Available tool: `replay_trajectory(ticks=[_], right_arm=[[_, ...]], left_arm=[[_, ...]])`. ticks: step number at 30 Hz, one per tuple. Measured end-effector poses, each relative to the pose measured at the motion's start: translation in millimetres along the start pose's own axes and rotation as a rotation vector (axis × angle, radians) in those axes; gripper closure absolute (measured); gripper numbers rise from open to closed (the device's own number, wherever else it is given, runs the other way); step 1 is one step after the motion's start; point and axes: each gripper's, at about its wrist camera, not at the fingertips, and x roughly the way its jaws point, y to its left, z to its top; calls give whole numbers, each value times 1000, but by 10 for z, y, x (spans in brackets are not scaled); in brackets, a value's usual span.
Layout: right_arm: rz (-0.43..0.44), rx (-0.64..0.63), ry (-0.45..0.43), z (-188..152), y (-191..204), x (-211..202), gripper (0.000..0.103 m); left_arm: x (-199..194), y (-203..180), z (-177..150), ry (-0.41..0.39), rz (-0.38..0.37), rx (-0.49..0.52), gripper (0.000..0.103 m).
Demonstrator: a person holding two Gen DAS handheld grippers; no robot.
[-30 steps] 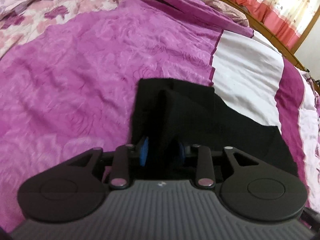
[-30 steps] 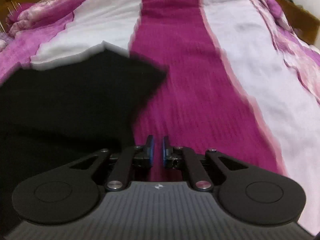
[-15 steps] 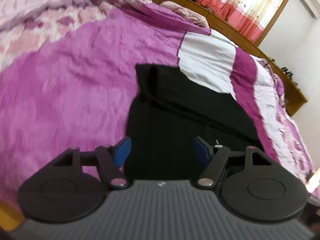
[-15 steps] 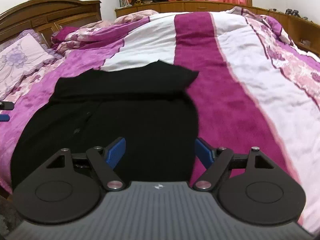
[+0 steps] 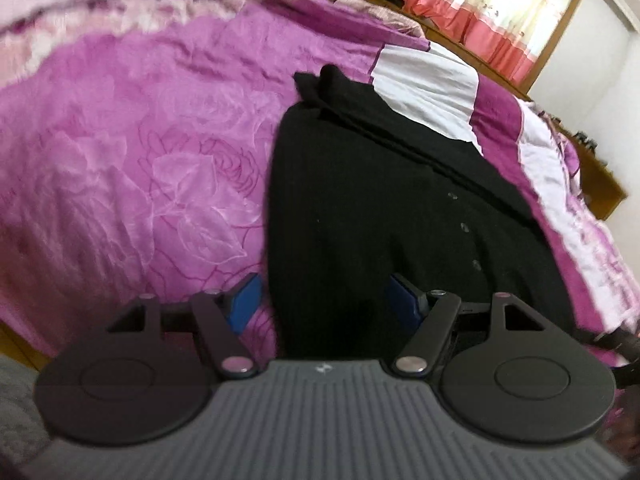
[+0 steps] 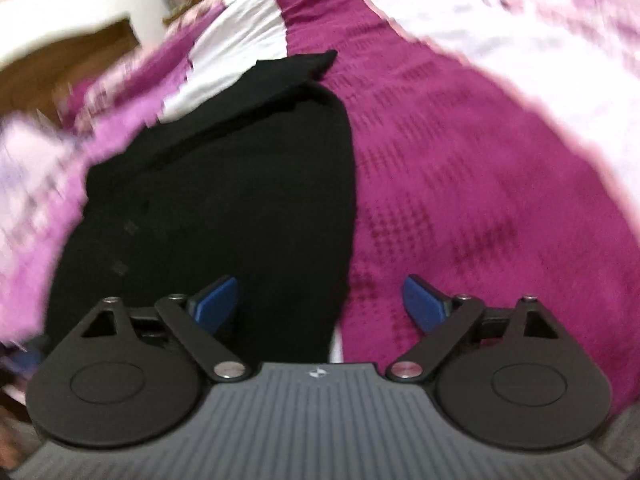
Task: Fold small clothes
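1. Both my grippers stand wide, nothing held: left gripper (image 5: 326, 300); right gripper (image 6: 320, 300), jaws just opening further.
2. Black garment (image 5: 380, 208) lies flat at 12 o'clock of both.
3. Purple bedspread (image 5: 140, 152) under it; curtains (image 5: 492, 4) at 1 o'clock.

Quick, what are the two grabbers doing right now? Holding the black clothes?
Left gripper: open, holding nothing; black garment lies below.
Right gripper: open, just widened, holding nothing.
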Motion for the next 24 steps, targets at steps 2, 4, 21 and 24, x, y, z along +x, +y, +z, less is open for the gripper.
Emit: replay_trajectory(ticks=[2,4,21,24], right_arm=[[74,86,23,10,-114,-35,9],[130,140,43,-7,-174,-47,9],[259,278,60,-301,-364,-23,62],[257,249,55,-314,-312,-1,62]], left_arm=[[-19,14,-28,-5,12,-12,34],[-28,127,-56,2,-6,-85,41],[94,741,-251,74,-250,-511,86],[139,815,-214,124,-292,-539,90]])
